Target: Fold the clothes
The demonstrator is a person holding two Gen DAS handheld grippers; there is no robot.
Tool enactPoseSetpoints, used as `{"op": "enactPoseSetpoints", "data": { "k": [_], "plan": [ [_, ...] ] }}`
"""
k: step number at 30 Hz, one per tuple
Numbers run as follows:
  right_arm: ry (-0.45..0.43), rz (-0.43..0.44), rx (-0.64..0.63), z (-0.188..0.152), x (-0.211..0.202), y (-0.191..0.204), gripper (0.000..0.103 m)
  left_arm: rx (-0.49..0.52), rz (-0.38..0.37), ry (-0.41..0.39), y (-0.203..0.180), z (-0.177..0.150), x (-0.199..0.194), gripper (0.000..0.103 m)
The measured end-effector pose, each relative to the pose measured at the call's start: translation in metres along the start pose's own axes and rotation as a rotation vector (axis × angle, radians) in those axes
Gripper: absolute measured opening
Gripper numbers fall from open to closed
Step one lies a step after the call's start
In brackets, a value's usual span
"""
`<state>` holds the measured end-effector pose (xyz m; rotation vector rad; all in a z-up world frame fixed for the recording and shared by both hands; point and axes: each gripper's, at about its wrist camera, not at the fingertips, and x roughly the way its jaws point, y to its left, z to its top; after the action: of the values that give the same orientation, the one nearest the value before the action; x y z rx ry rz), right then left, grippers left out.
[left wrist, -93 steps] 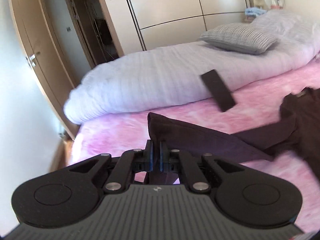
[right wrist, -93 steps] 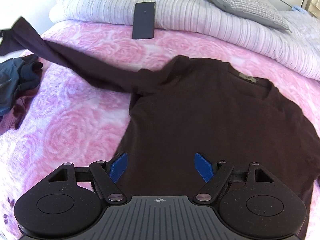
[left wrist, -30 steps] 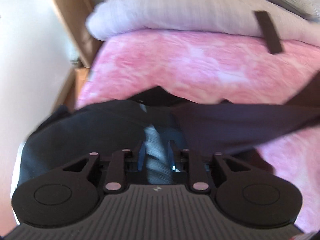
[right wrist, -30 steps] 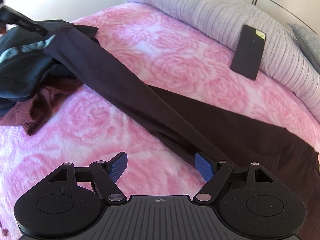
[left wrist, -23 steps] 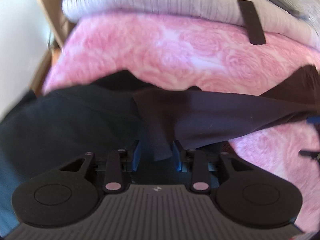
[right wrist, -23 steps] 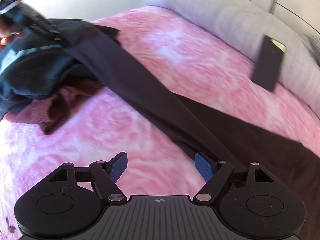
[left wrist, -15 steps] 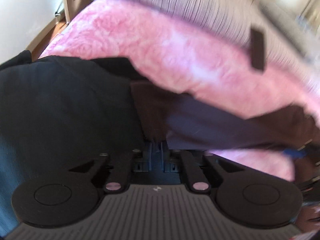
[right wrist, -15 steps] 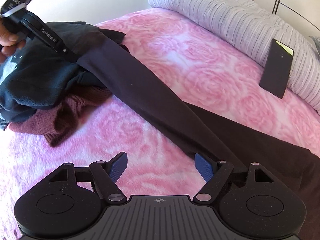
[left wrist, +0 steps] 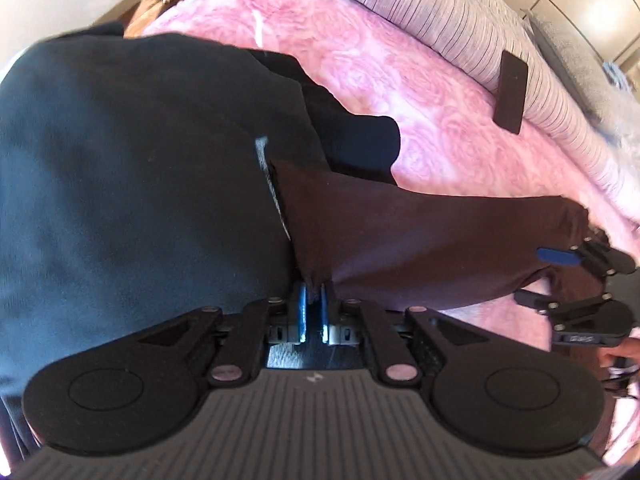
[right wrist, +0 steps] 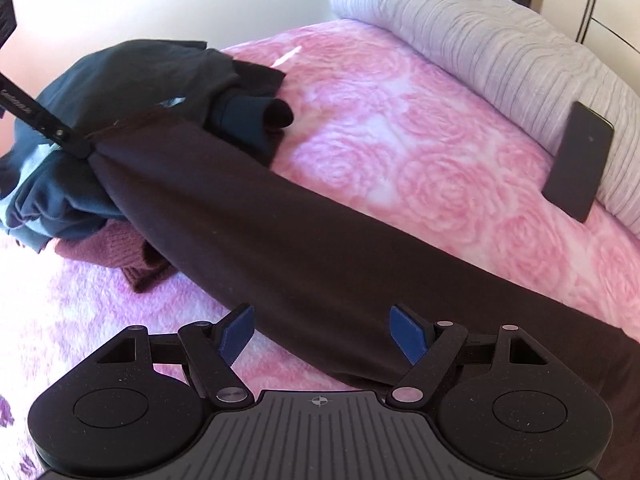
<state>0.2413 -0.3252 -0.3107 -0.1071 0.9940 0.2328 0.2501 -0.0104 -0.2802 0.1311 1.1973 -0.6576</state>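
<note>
The dark brown long sleeve (right wrist: 304,248) stretches taut across the pink rose-patterned bed (right wrist: 420,140), its cuff pinched in the closed left hand-held gripper (left wrist: 313,298). The right hand-held gripper (right wrist: 318,330) hovers wide open over the sleeve's near part, gripping nothing. A dark blue crumpled garment pile (right wrist: 120,92) lies on the left.

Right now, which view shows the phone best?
The right wrist view: the phone is larger and sharper there, leaning against the folded duvet with its lower end on the pink blanket. The left wrist view shows it smaller, a plain dark slab at the same duvet edge.
</note>
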Motion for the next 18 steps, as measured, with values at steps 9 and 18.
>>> {"op": "enactPoseSetpoints", "data": {
  "k": [9,18],
  "plan": [
    [0.049,-0.006,0.089,-0.026,-0.009,0.006,0.078,0.074,0.052,-0.033,-0.003,0.009,-0.013,0.011],
    [0.117,-0.159,0.324,-0.092,-0.048,-0.025,0.078,0.373,0.069,-0.114,-0.09,0.012,-0.01,0.014]
  ]
}}
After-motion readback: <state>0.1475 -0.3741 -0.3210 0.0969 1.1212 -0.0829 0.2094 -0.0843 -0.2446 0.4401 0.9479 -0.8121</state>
